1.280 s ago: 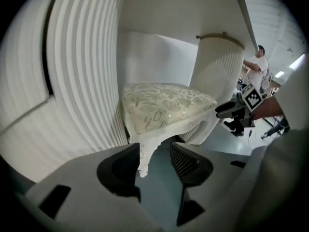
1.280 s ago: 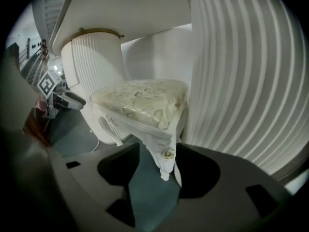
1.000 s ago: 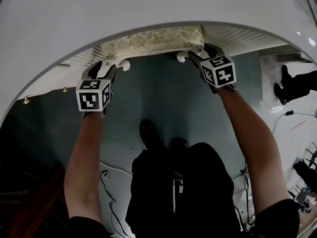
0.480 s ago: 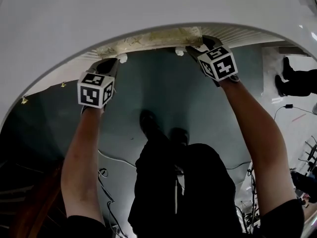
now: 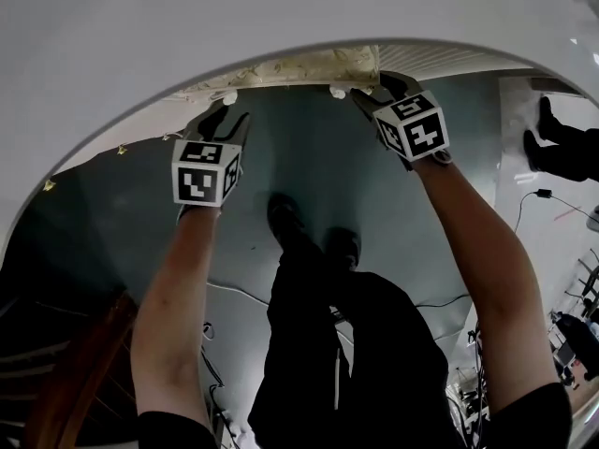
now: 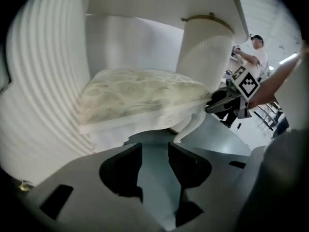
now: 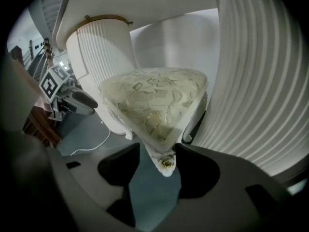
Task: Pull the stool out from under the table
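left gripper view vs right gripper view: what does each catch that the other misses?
Only the left gripper view: the left gripper from behind its own jaws, which are opening with nothing between them; the right gripper at the far end of the stool; a person in the background.
Only the right gripper view: the right gripper's jaws closing around the stool's corner, with a gap on one side; a cable on the floor; the left gripper seen from outside.
Both: the stool, the fluted pedestal, the floor.
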Demonstrator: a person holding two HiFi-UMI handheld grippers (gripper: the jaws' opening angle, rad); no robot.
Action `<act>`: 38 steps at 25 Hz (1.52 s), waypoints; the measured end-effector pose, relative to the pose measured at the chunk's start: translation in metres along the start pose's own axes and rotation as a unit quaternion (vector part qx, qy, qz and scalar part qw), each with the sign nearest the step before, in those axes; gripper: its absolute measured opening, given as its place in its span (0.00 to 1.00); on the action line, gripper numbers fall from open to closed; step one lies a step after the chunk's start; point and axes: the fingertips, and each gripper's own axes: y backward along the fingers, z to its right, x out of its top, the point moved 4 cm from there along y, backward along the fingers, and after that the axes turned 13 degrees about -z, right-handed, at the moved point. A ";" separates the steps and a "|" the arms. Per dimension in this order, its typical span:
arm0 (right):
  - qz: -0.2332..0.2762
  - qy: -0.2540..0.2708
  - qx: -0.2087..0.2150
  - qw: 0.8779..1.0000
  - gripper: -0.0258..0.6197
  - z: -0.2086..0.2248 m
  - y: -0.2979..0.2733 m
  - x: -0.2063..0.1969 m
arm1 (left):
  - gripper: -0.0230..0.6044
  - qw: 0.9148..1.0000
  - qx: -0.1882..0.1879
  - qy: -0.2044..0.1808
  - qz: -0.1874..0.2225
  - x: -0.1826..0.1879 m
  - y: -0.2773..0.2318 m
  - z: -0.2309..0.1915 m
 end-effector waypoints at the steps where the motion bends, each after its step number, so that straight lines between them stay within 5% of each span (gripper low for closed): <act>1: 0.002 -0.005 -0.001 1.000 0.41 0.001 -0.001 0.001 | 0.34 1.000 0.014 0.019 -0.004 -0.006 0.003 -0.018; 7: 0.013 -0.011 -0.006 1.000 0.43 0.010 -0.012 0.005 | 0.43 0.998 0.054 0.016 -0.008 -0.007 0.005 -0.082; 12: 0.005 -0.027 0.006 1.000 0.44 0.012 -0.022 0.002 | 0.53 0.997 0.059 -0.022 -0.036 0.005 -0.013 -0.093; 17: 0.016 -0.053 0.000 0.998 0.43 0.010 -0.025 -0.003 | 0.60 0.996 0.057 -0.017 -0.061 0.011 -0.024 -0.089; 27: -0.011 -0.004 -0.014 1.000 0.43 0.022 -0.023 -0.002 | 0.48 0.994 0.060 -0.048 -0.079 -0.012 -0.015 -0.069; 38: -0.048 -0.017 -0.008 0.999 0.42 0.012 -0.029 -0.001 | 0.44 0.993 0.061 -0.025 -0.099 -0.014 -0.012 -0.078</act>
